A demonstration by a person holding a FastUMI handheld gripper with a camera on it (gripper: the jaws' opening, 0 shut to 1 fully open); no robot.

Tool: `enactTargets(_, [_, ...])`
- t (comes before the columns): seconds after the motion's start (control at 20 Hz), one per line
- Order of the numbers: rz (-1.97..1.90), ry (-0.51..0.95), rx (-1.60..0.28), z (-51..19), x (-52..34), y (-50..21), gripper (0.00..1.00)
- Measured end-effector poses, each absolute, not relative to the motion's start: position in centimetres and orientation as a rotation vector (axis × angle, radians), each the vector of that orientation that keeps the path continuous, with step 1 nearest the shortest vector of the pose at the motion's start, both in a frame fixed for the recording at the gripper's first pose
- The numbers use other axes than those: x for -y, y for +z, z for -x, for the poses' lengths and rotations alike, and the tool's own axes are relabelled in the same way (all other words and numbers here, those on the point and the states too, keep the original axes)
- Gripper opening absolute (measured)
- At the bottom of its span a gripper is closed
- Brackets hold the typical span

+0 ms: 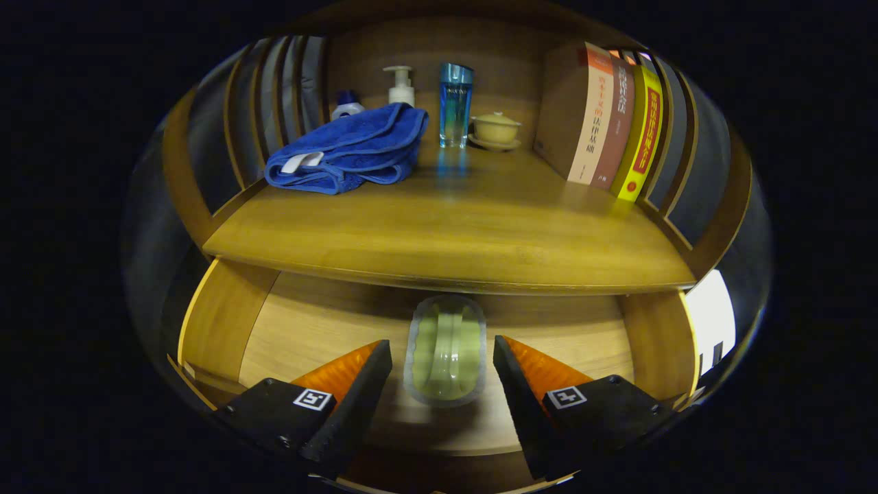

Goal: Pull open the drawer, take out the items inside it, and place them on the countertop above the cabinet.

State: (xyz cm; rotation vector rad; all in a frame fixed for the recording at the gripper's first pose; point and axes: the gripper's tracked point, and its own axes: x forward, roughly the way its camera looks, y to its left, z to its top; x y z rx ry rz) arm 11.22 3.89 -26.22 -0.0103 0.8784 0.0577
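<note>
The fingers [442, 374] are held spread over the pulled-out drawer [219, 322]. A clear-lidded green container [446, 350] is seen lying between them, untouched.

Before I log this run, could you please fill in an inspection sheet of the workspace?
Surface: wooden countertop above the drawer, bare at the front.
Job's things: drawer pulled open; clear container with pale green contents lies on its floor.
Clutter: blue towel, pump bottle, blue glass bottle, lidded cup on saucer, upright books, all at the back of the countertop.
Grippers: hand-held gripper open, fingers either side of the container, not touching.
Cables: nothing seen.
Surroundings: slatted wooden side panels.
</note>
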Motion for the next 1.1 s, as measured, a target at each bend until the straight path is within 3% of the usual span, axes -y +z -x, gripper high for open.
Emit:
enactTargets(0.25, [0.007,0.076,-0.917,-11.5,-4.4,-27.7,0.95])
enactTargets(0.45, [-0.010,0.078,-0.983,-11.1,-4.8,-29.2,0.86])
enactTargets(0.55, [-0.012,0.070,-0.987,-11.3,-4.6,-29.4,0.80])
enactTargets(0.8, [-0.044,0.010,-0.976,-11.3,-3.4,-29.8,0.30])
enactTargets(1.1, [-0.076,0.038,-0.910,-9.3,-4.1,-26.2,0.28])
